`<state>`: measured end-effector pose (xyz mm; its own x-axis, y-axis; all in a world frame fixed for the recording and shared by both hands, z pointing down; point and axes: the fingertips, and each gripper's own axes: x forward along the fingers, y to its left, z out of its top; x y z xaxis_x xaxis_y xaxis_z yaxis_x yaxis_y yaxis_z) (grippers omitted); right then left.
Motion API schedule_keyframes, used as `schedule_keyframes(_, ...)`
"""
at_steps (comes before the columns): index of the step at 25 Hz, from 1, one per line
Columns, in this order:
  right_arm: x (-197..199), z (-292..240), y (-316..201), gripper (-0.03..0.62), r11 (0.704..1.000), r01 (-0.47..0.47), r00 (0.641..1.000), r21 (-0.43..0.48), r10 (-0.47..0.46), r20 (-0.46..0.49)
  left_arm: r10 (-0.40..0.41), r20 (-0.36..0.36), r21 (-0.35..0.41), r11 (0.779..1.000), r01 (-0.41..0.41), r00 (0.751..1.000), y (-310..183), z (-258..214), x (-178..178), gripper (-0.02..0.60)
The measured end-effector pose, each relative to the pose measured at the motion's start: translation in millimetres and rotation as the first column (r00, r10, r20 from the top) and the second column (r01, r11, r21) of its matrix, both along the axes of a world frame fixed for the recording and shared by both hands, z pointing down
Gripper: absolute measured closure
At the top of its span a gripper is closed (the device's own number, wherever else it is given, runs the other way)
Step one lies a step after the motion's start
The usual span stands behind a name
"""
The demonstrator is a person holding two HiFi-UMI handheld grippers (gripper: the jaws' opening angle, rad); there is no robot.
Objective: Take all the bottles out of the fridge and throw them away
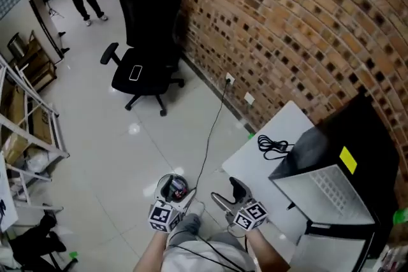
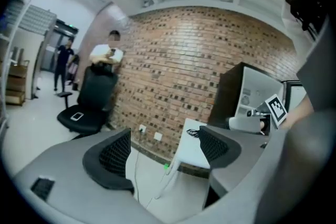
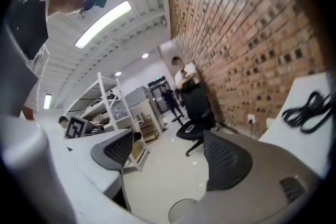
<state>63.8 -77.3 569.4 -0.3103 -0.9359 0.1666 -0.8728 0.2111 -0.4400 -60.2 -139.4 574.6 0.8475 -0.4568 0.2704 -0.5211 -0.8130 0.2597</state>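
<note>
The black fridge point(image 1: 357, 137) stands at the right with its door point(image 1: 328, 191) swung open; I see no bottle inside it from here. A small round bin point(image 1: 172, 186) sits on the floor at my feet, with something red and dark inside that I cannot make out. My left gripper point(image 1: 176, 199) hangs just over the bin, and its jaws point(image 2: 163, 139) stand open and empty. My right gripper point(image 1: 229, 194) is beside it, near the table's corner, also open point(image 3: 167, 141) with nothing between its fingers.
A white table point(image 1: 258, 172) with a coiled black cable point(image 1: 274, 146) stands against the brick wall point(image 1: 287, 16). A black office chair point(image 1: 143, 67) with a phone on its seat stands farther back, metal shelving point(image 1: 32, 118) at the left, people at the far end.
</note>
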Motion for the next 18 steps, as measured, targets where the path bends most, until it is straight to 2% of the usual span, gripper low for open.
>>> schedule_keyframes(2,52,-47,31,0.137,0.984,-0.163,0.983,0.078,0.169,-0.073,0.154,-0.027,0.057,0.987,-0.152,0.988,20,-35,50,0.184)
schedule_keyframes(4,94,-86,73,0.137,0.941,-0.306,0.938,0.144,0.324,-0.123,0.312,-0.044,0.114,0.945,-0.306,0.949,47,-63,98,0.184)
schedule_keyframes(6,129,-118,120,0.139,0.867,-0.453,0.861,0.208,0.486,-0.151,0.444,-0.082,0.151,0.890,-0.430,0.892,73,-97,142,0.184)
schedule_keyframes(9,166,-160,193,0.143,0.718,-0.635,0.707,0.285,0.689,-0.159,0.572,-0.139,0.169,0.818,-0.550,0.808,119,-141,193,0.184)
schedule_keyframes(11,180,-178,241,0.146,0.633,-0.709,0.619,0.311,0.770,-0.157,0.657,-0.148,0.210,0.751,-0.626,0.739,152,-157,222,0.184)
schedule_keyframes(13,189,-188,283,0.147,0.560,-0.764,0.540,0.319,0.827,-0.157,0.733,-0.114,0.264,0.673,-0.691,0.671,177,-155,243,0.184)
schedule_keyframes(14,192,-190,302,0.148,0.529,-0.786,0.507,0.320,0.848,-0.157,0.758,-0.105,0.282,0.643,-0.712,0.643,188,-158,252,0.184)
schedule_keyframes(16,196,-191,332,0.149,0.472,-0.823,0.448,0.316,0.882,-0.150,0.789,-0.116,0.295,0.607,-0.737,0.604,209,-174,266,0.184)
schedule_keyframes(18,199,-191,354,0.151,0.427,-0.849,0.405,0.311,0.904,-0.138,0.799,-0.149,0.297,0.598,-0.744,0.583,228,-193,275,0.184)
